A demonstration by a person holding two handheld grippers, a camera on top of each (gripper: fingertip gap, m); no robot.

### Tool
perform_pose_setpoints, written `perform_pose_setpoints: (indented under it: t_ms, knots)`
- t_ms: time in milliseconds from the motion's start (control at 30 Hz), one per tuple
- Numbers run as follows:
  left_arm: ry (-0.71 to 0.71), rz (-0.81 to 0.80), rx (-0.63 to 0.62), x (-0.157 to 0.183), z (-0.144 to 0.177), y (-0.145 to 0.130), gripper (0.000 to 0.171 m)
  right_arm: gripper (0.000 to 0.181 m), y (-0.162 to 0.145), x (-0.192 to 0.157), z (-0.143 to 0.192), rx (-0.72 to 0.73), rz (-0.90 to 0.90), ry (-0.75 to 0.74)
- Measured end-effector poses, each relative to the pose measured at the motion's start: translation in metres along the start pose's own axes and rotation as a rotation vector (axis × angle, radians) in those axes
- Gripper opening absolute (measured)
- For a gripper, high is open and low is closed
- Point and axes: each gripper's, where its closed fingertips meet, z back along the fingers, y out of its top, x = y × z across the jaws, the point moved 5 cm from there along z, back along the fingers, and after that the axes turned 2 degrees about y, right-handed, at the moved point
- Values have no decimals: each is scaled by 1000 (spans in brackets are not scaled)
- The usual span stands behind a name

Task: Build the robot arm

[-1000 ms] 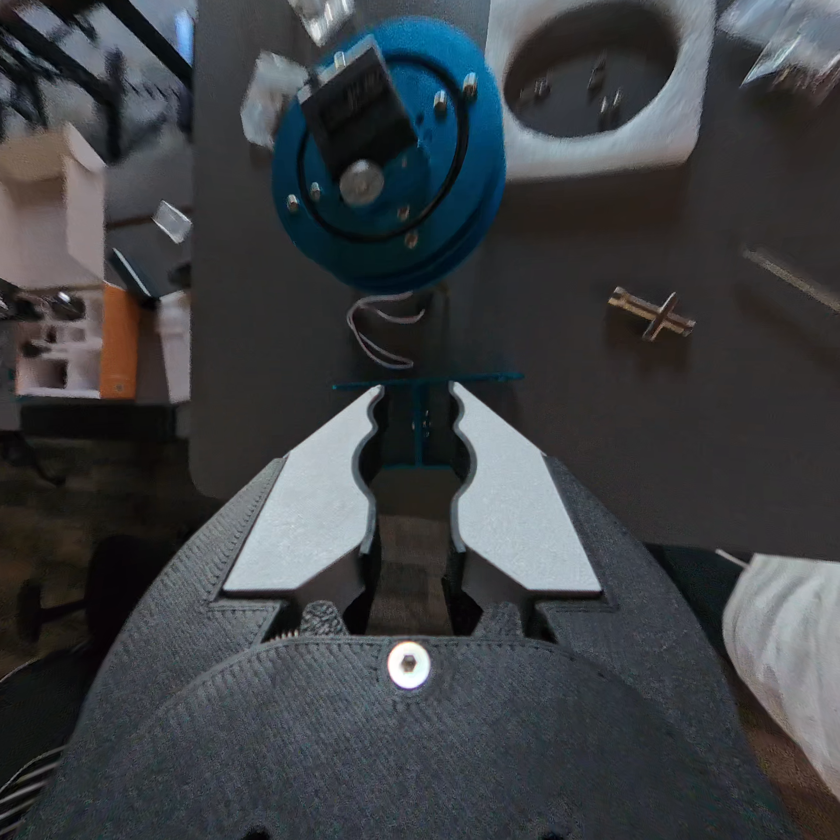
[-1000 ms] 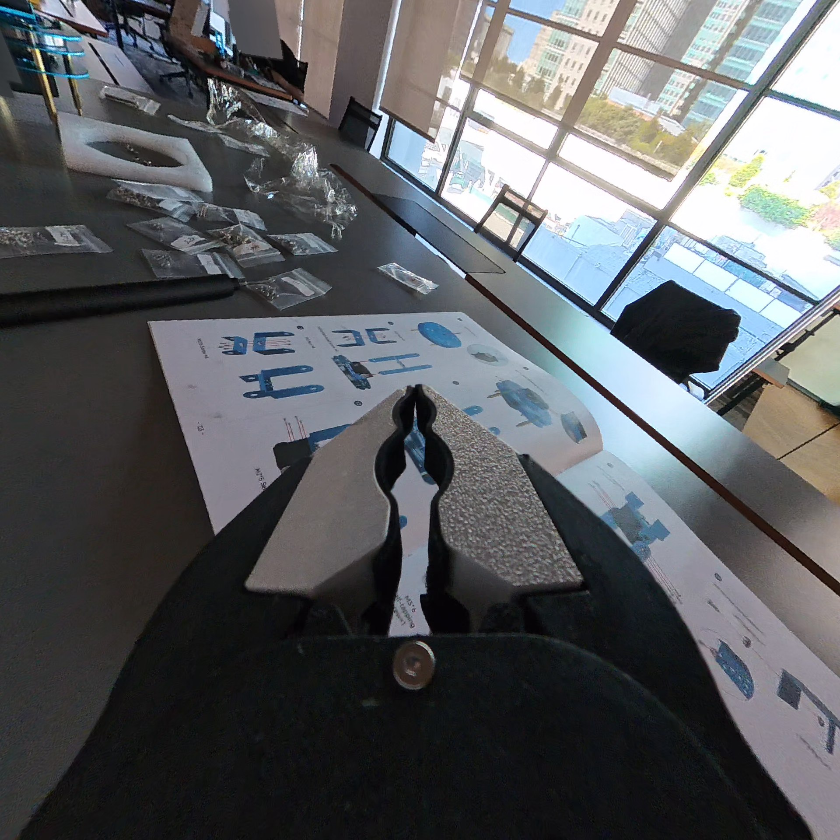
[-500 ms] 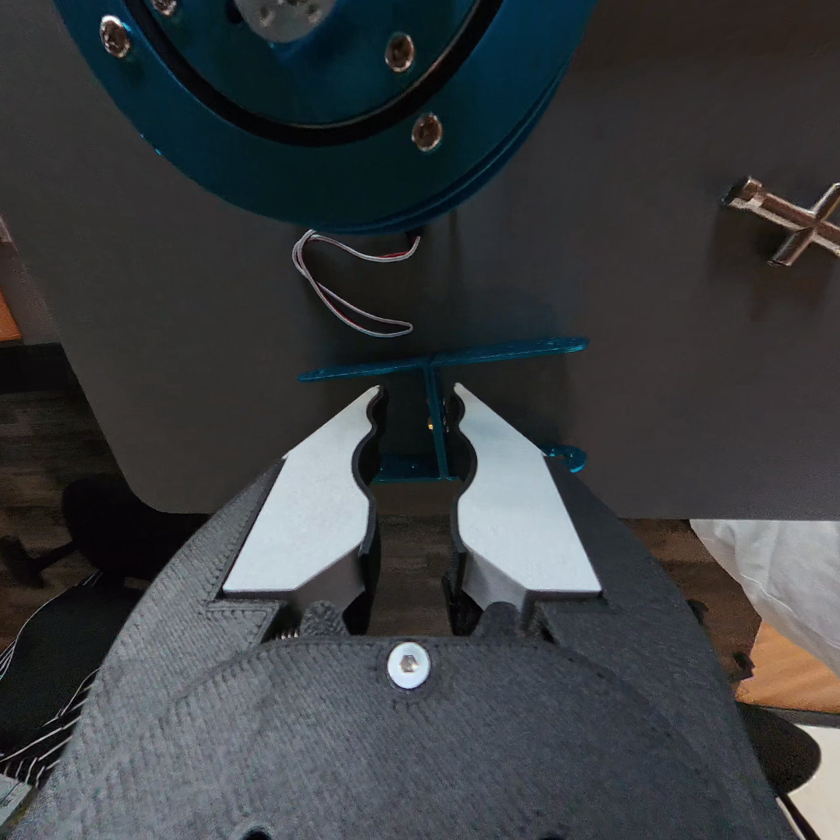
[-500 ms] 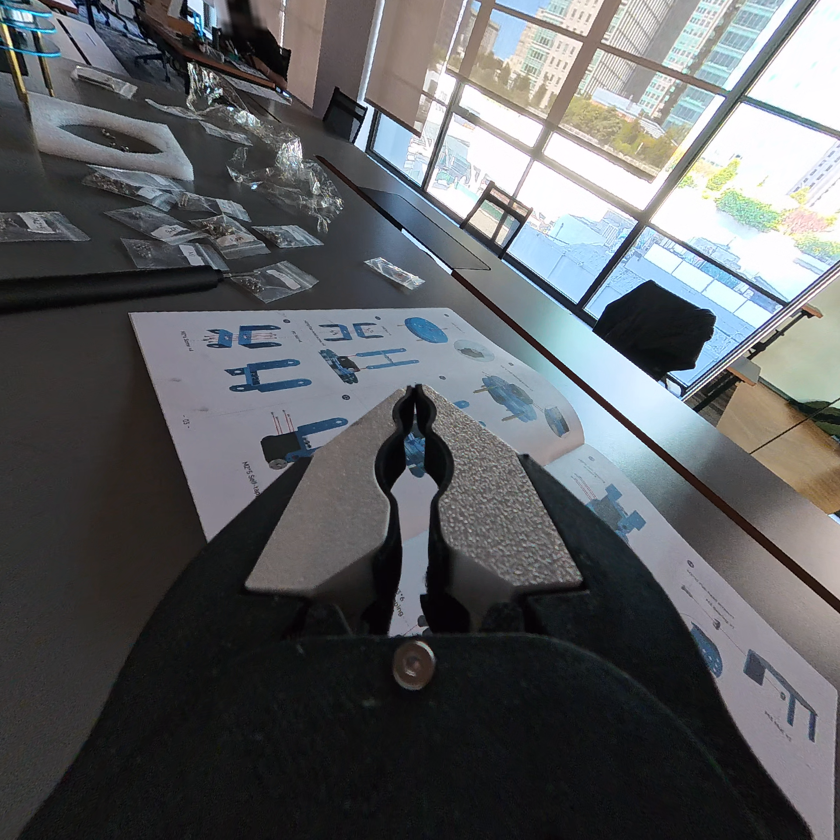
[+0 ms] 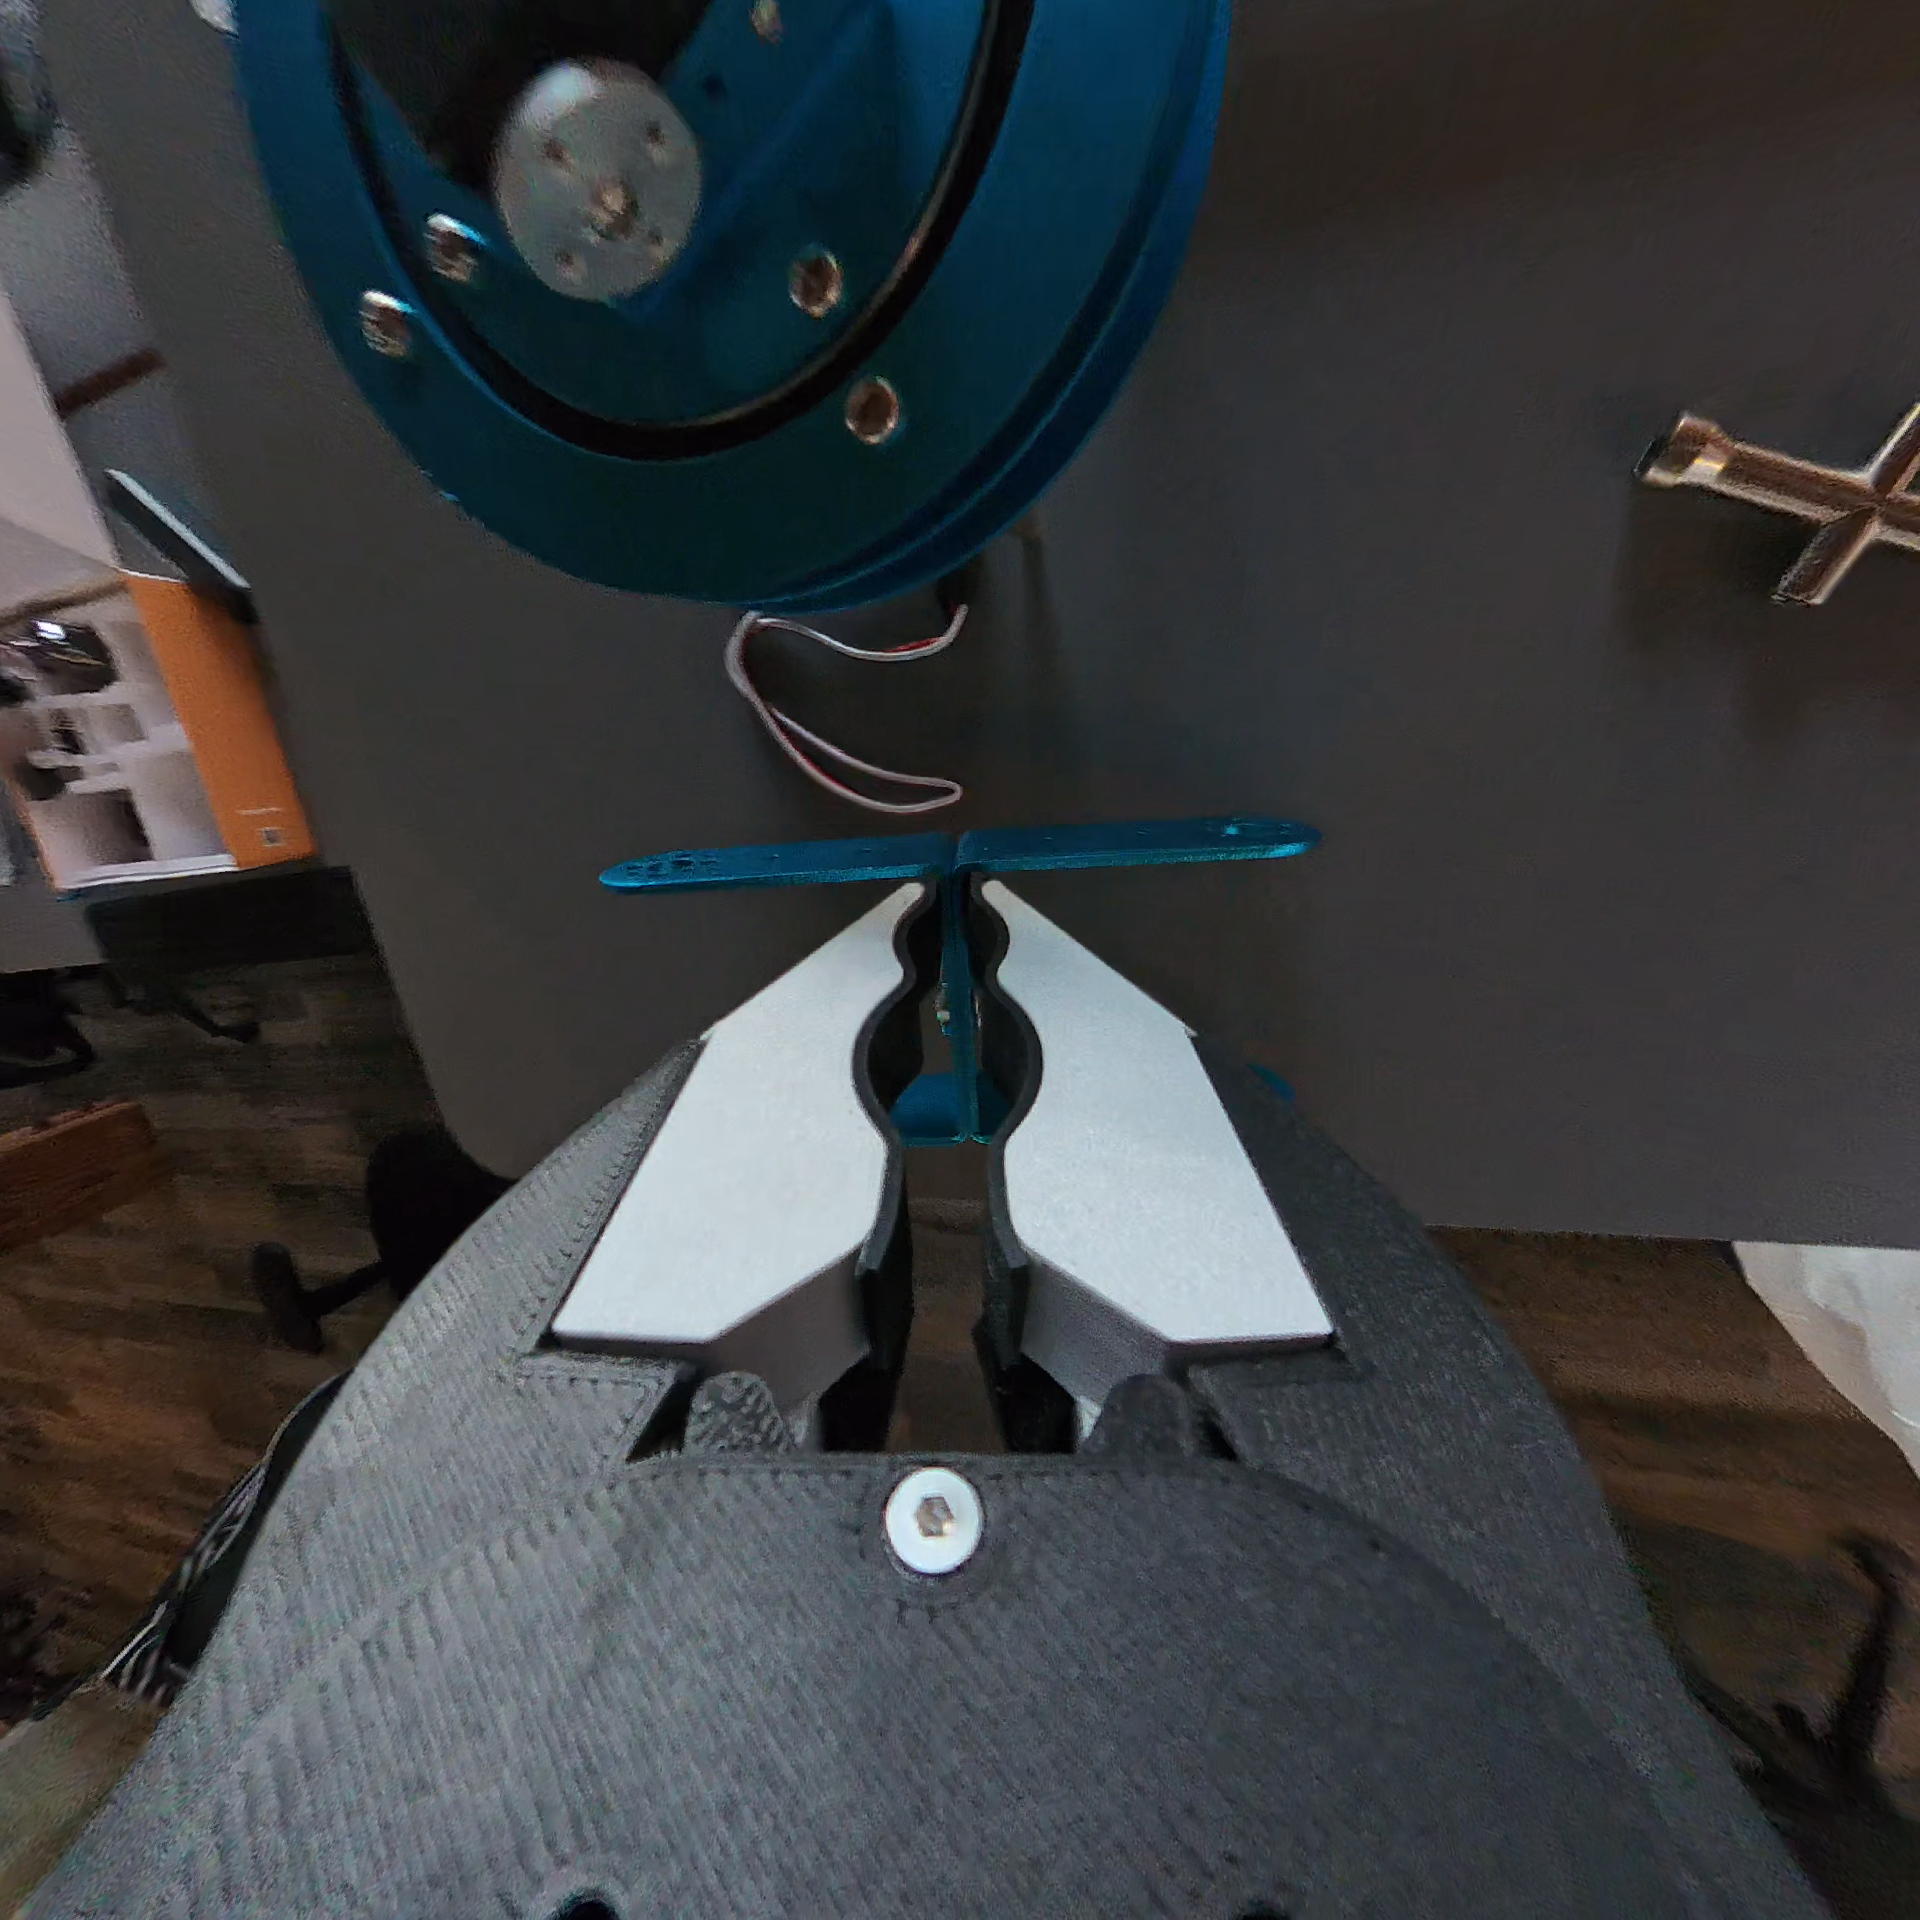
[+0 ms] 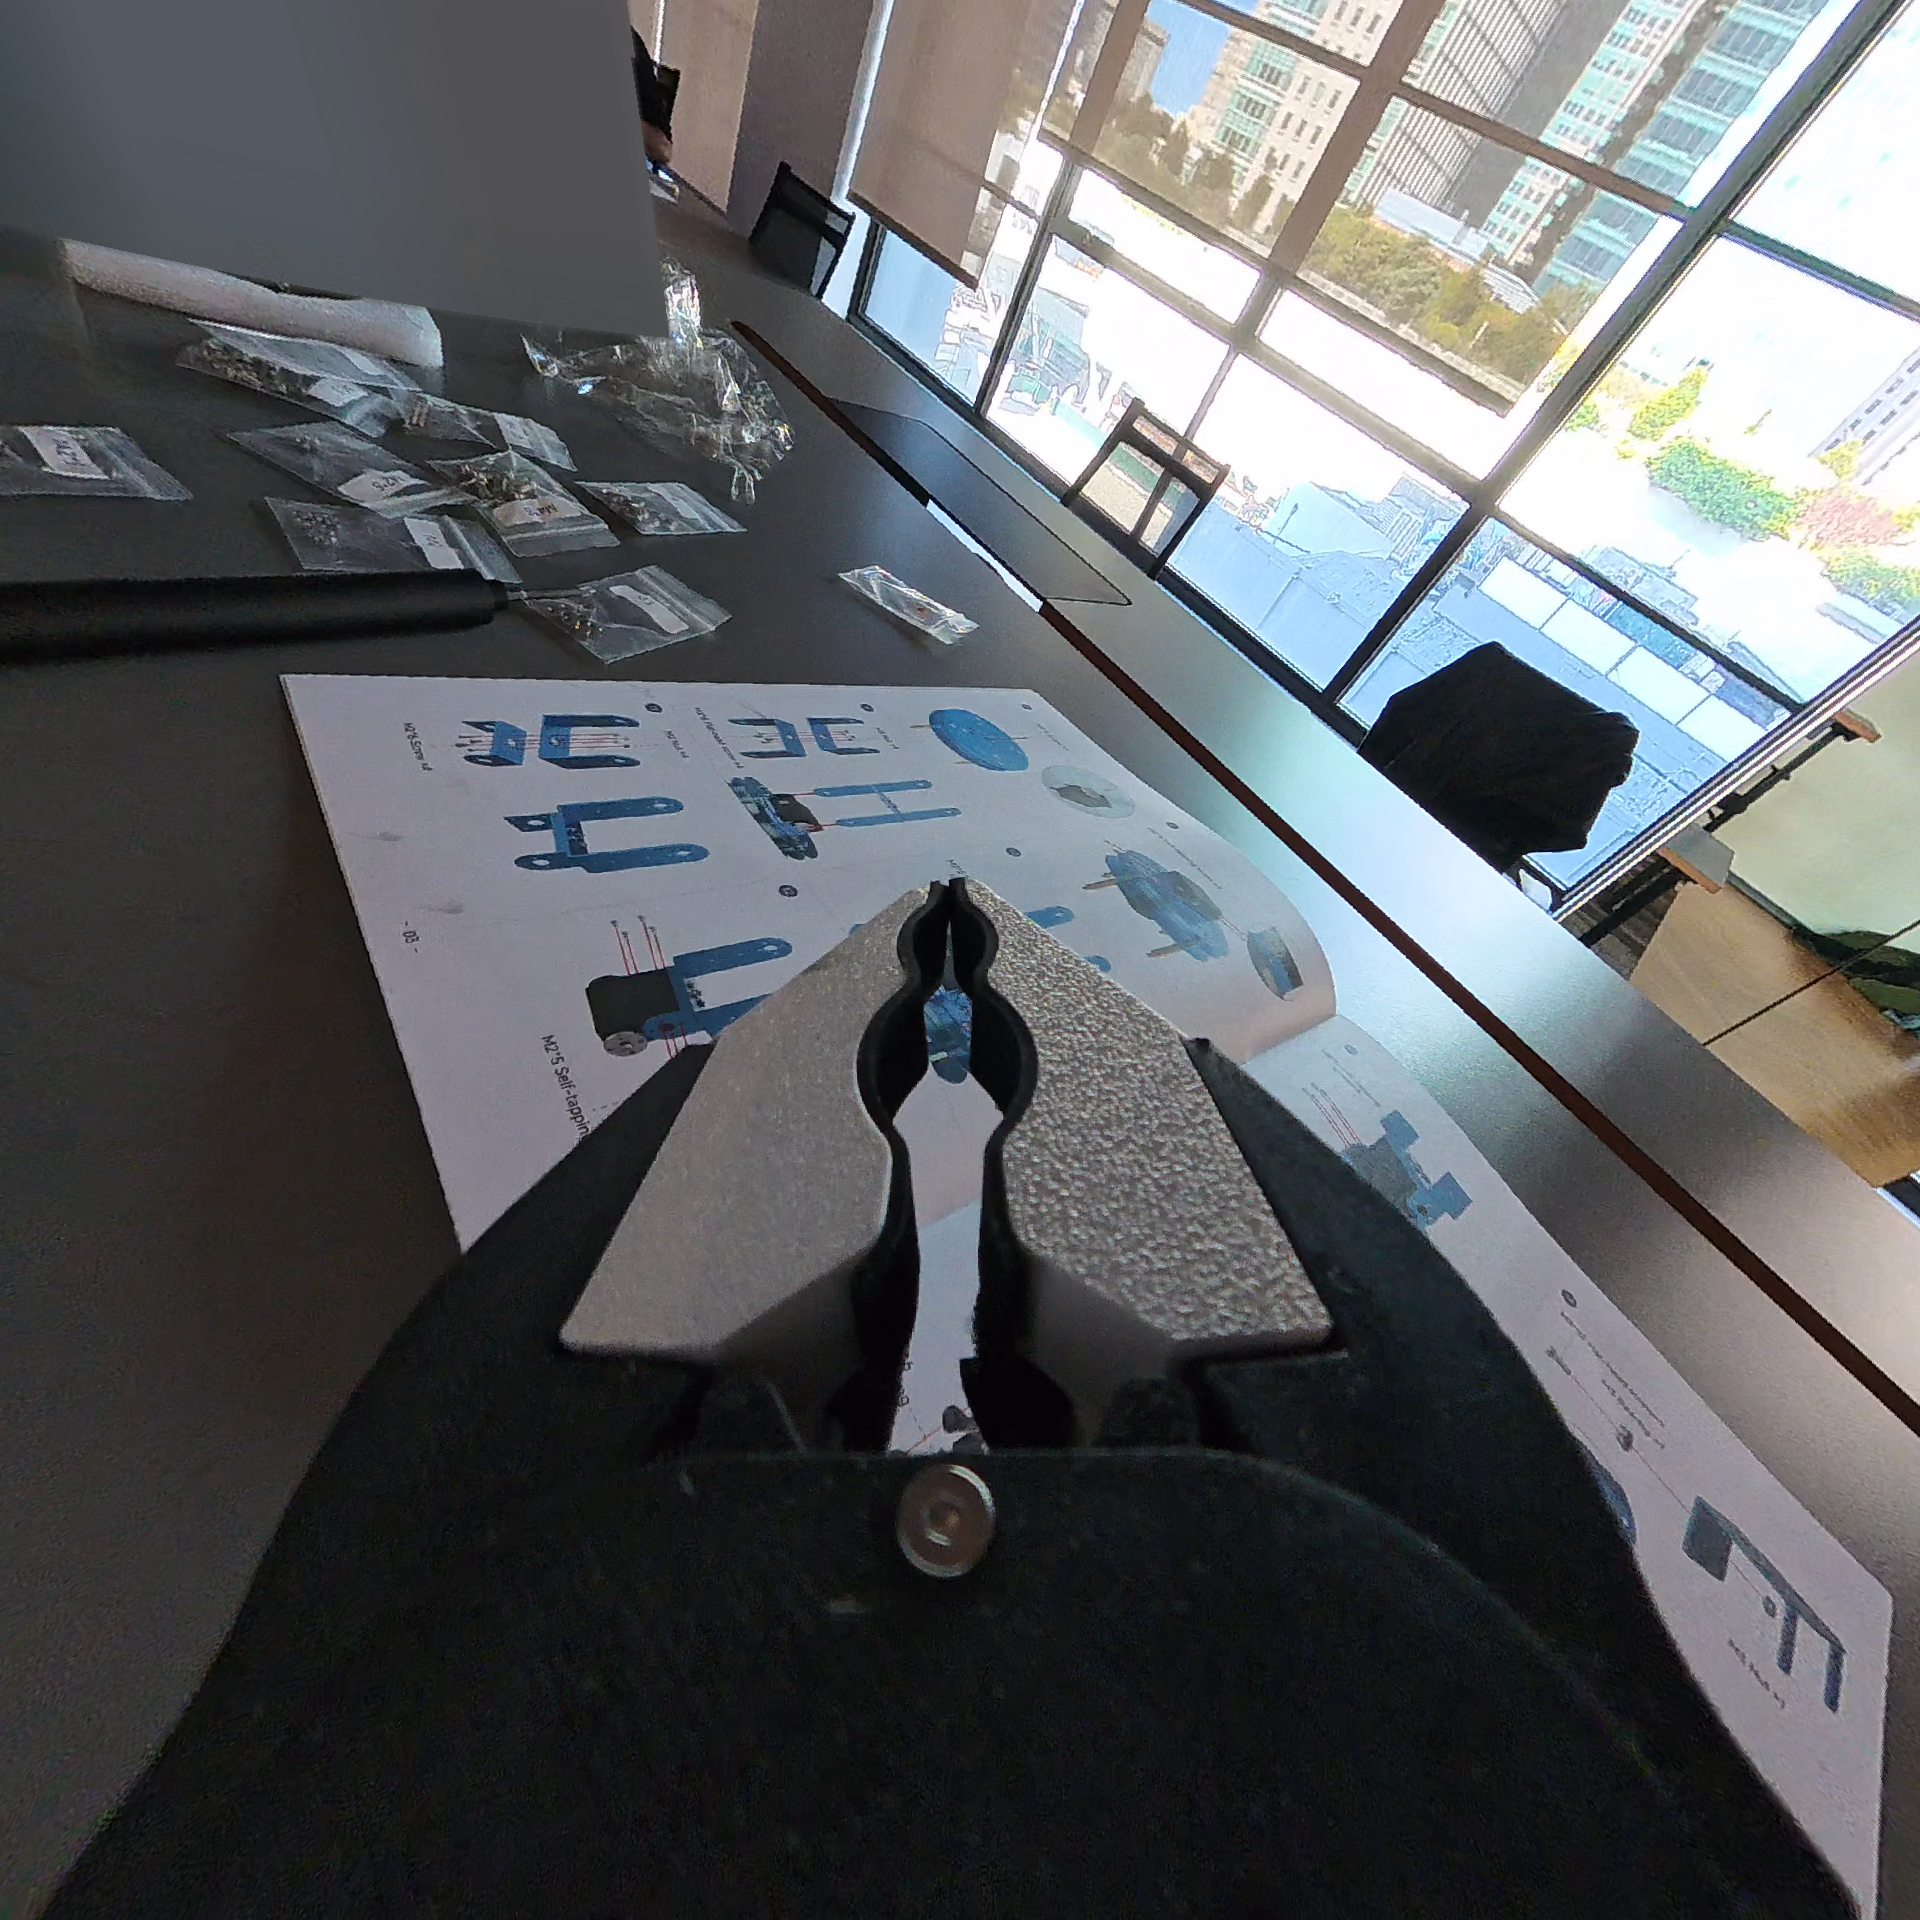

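My left gripper [image 5: 954, 902] is shut on a thin blue metal bracket [image 5: 1132, 844]; its upright web sits between the jaws and its flat arms stick out left and right past the tips. Beyond it lies a blue round base [image 5: 935, 499] with a silver hub [image 5: 597, 192] and thin loose wires [image 5: 831, 748], on a dark grey table [image 5: 1455, 935]. My right gripper [image 6: 951, 896] is shut and empty, hovering over an open instruction booklet [image 6: 436, 831] with blue part drawings.
A silver cross-shaped wrench [image 5: 1808, 509] lies at the right of the left wrist view. Several small clear bags of hardware [image 6: 623, 613], a black rod [image 6: 239, 618] and white foam [image 6: 312, 312] lie beyond the booklet. Large windows [image 6: 1455, 364] and chairs [image 6: 1496, 748] are behind the table. The tips of one gripper are about 60 cm away from the tips of the other.
My left gripper moved in toward the blue base and closed on the blue bracket, which it straddled open before. My right gripper has drifted slightly over the booklet, staying shut.
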Motion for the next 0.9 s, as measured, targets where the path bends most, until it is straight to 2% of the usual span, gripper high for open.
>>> perform_pose_setpoints:
  t_ms: [233, 300, 400, 467, 567, 667, 833, 900]
  knots:
    - [273, -118, 140, -1, 52, 23, 3, 0, 0, 3, 1, 19, -41, 17]
    - [339, -171, 222, 4, 78, 45, 3, 0, 0, 4, 1, 21, -52, 18]
    - [382, -301, 385, 29, 117, 96, 2, 0, 0, 5, 0, 23, -62, 15]
    - [442, -436, 518, 58, 139, 137, 2, 0, 1, 6, -1, 27, -64, 16]
    - [484, -629, 783, 127, 162, 191, 2, 0, 2, 5, -2, 31, -68, 20]
    - [386, -711, 1023, 201, 175, 225, 1, 0, 8, 4, 3, 46, -27, -3]
    - [314, -833, 1185, 281, 176, 260, 2, 0, 23, -1, 2, 75, 16, -27]
    - [344, -913, 1205, 302, 172, 273, 2, 0, 33, -10, -3, 91, -28, 38]
